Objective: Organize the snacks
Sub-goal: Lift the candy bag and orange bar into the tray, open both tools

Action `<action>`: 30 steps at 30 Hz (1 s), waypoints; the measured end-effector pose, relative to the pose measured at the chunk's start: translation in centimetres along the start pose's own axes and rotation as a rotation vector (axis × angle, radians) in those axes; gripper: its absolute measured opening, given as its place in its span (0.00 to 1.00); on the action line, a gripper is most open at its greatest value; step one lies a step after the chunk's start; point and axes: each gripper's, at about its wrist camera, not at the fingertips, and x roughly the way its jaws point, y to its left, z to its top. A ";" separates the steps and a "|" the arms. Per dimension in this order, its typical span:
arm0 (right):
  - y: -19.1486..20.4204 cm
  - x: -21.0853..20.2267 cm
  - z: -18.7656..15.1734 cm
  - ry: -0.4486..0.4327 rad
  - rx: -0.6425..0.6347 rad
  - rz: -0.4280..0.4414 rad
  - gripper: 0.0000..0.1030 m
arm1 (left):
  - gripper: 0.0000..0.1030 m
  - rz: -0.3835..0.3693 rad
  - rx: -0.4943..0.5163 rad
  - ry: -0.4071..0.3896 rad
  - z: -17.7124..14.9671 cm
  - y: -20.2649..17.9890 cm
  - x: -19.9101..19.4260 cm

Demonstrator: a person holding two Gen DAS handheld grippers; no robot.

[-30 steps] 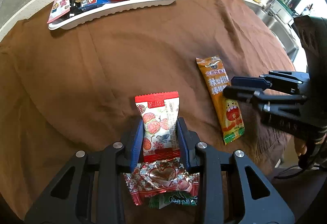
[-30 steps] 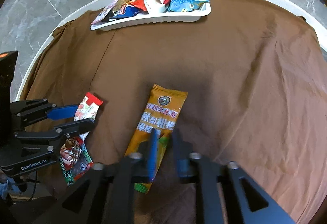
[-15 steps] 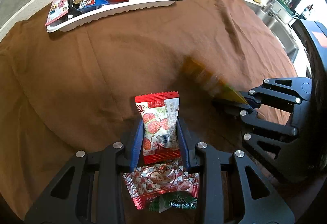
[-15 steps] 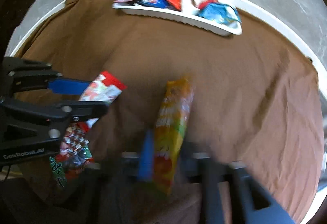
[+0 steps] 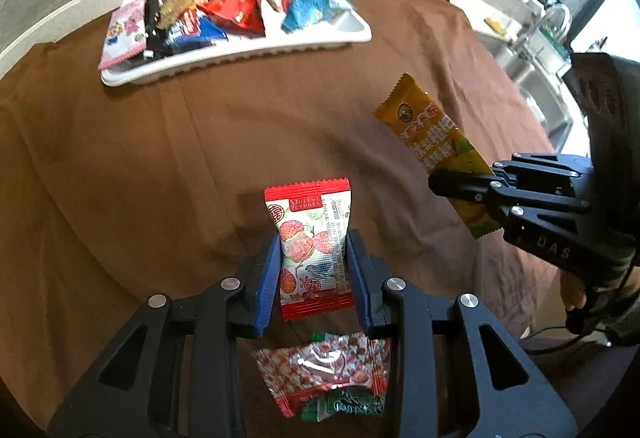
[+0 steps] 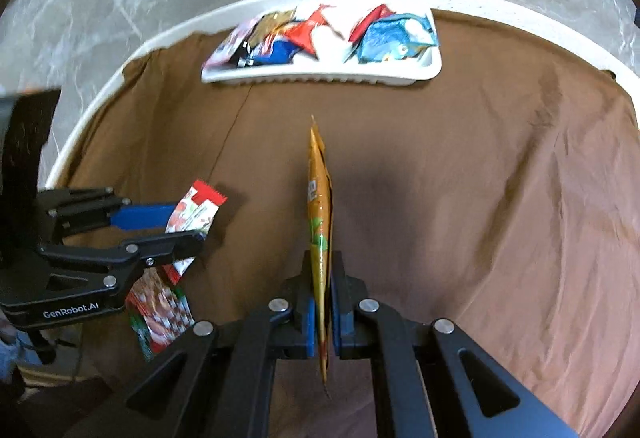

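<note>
Right tongs [image 6: 323, 322] clamped flat on the lower part of an orange snack stick [image 6: 319, 222], jaws having just closed on it, wrapper held edge-on and clear of the brown cloth [image 6: 500, 198]. Left tongs [image 5: 312, 270] narrowed on a red-and-white lychee candy packet [image 5: 310, 238], blue pads [image 5: 267, 278] pressing both long sides, top of the packet standing proud of the tips.

Judged light and limp, both of them: thin crinkly film, slick under the pads, likely to droop or swing from a grip near 1 end. Best taken across the filled body rather than the sealed fringe, with only mild pressure since contents may crush.

Seen from the left wrist, orange stick jutting up and away from the right tongs, tail hanging just below the jaws. Lying loose on the cloth directly beneath the left tongs, 2 more sweets: a red-and-silver wrapper [image 5: 324, 370] and a small green one [image 5: 344, 406] touching it. Far across the worktop [image 5: 60, 26], well apart from both pairs of tongs, a white tray [image 5: 240, 54] already heaped with packets.
</note>
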 end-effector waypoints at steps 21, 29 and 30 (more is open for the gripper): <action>0.3 3.5 16.3 -0.087 0.019 0.173 0.07 | 0.29 0.059 -0.094 -0.158 15.1 9.2 -2.1; 1.2 7.5 21.1 -0.067 0.023 0.194 0.07 | 0.29 0.085 -0.121 -0.170 20.1 12.8 -0.2; 1.2 7.9 21.5 -0.065 0.025 0.195 0.07 | 0.29 0.088 -0.124 -0.170 20.6 13.3 0.1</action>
